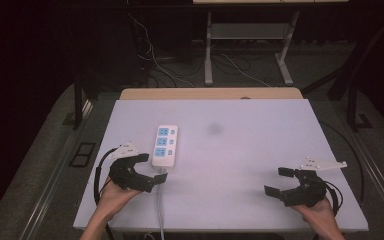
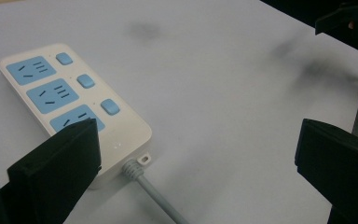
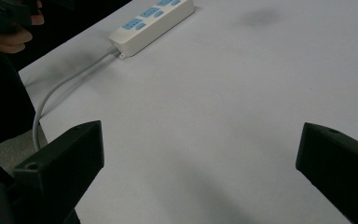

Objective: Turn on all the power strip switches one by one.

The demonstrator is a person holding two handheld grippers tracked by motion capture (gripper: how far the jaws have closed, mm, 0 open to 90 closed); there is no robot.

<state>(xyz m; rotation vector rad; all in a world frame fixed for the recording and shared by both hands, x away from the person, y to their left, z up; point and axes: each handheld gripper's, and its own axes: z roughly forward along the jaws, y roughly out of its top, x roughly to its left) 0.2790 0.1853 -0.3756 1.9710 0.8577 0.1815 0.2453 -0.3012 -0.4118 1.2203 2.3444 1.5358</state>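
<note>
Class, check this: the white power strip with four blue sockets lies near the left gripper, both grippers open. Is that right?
Not quite: the white plastic power strip has three blue sockets, not four, as the left gripper view shows. It does lie near the left gripper, and both it and the right gripper are open.

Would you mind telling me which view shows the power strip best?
The left gripper view: the power strip is close, with three blue sockets and three switches clear. The high view shows it whole but small; the right gripper view shows it far off and slanted.

Left gripper (image 1: 150,167) and right gripper (image 1: 279,181) both hover with fingers spread wide.
</note>
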